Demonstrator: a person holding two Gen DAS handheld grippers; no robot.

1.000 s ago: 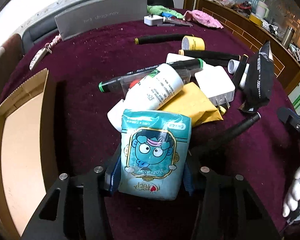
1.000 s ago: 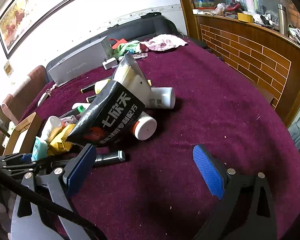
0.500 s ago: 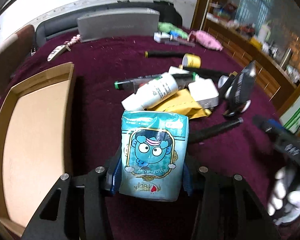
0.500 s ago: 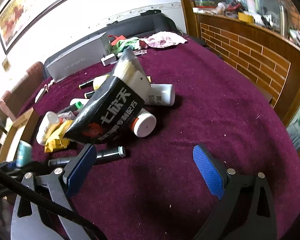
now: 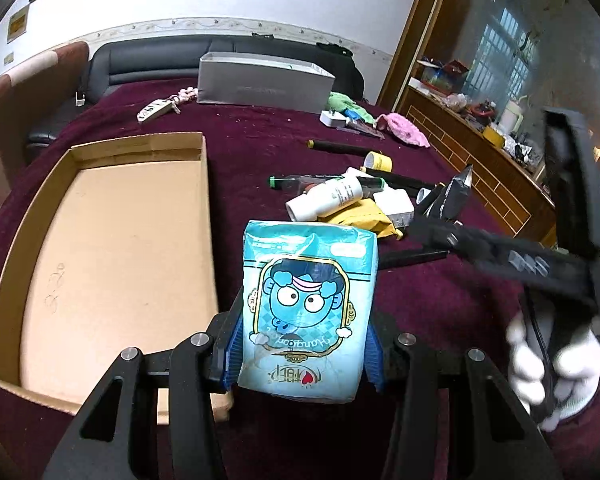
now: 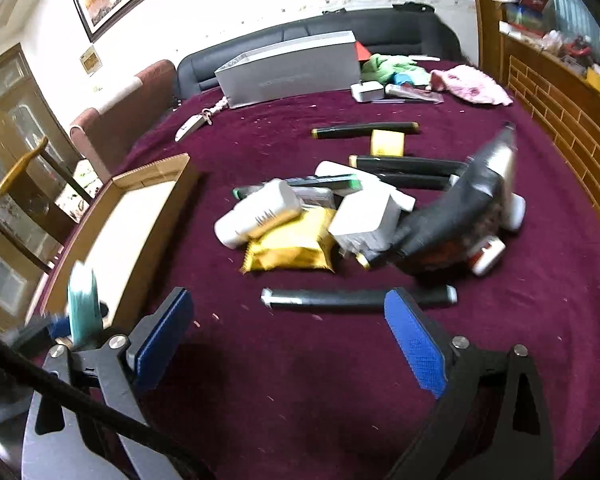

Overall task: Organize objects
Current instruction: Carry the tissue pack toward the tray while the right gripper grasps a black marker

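Leftmost, at nine o'clock, a cardboard tray (image 5: 112, 272) lies on the maroon counter (image 5: 260, 152). Centrally, my left gripper (image 5: 305, 354) clamps a blue cartoon tissue pack (image 5: 308, 304), held upright off the counter. At two o'clock sits the jumbled pile (image 6: 364, 216); my right gripper (image 6: 290, 342) gapes wide, empty.

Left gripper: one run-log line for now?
left gripper: shut on tissue pack | beside cardboard tray | right gripper: open, empty
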